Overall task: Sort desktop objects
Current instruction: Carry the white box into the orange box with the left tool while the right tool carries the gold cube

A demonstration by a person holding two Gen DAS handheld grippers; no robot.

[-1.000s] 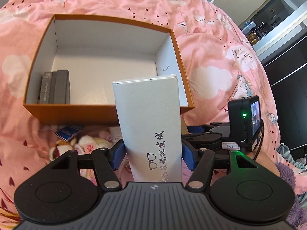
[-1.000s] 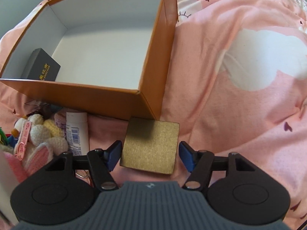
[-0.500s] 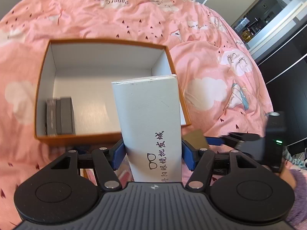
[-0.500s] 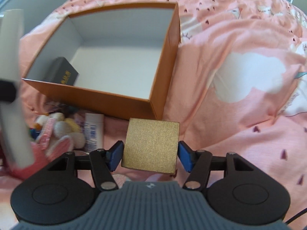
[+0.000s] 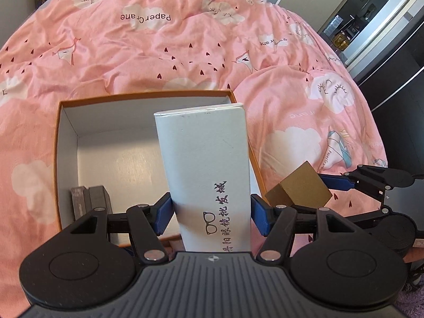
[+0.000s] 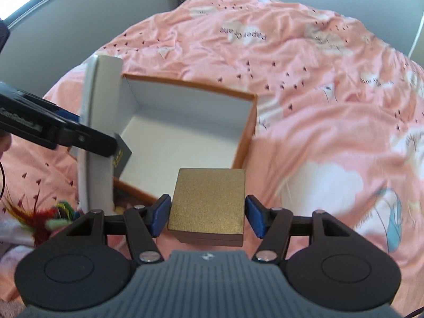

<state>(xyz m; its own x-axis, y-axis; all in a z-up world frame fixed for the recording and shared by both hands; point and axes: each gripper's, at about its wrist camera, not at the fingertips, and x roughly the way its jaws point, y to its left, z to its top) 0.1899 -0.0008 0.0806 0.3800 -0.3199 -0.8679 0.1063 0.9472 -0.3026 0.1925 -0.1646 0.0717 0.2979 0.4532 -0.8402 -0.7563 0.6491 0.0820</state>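
My left gripper [image 5: 210,216] is shut on a tall white carton [image 5: 206,169] with a glasses drawing, held upright above the near edge of the open orange box [image 5: 56,159]. The carton also shows in the right wrist view [image 6: 98,135]. My right gripper [image 6: 206,216] is shut on a small gold box [image 6: 208,201], held in the air just short of the orange box [image 6: 245,143]; the gold box [image 5: 302,188] also shows in the left wrist view. A dark grey box [image 5: 90,201] lies in the orange box's near left corner.
Everything sits on a bed with a pink patterned quilt [image 5: 159,53]. A colourful feathered toy [image 6: 45,216] lies by the orange box's near left side. Dark cabinets [image 5: 392,53] stand at the right; a grey wall [image 6: 66,26] stands behind the bed.
Both grippers have risen with their loads, so the orange box looks smaller and lower. The gold box left the quilt and is now in the air. Both grips are unchanged.
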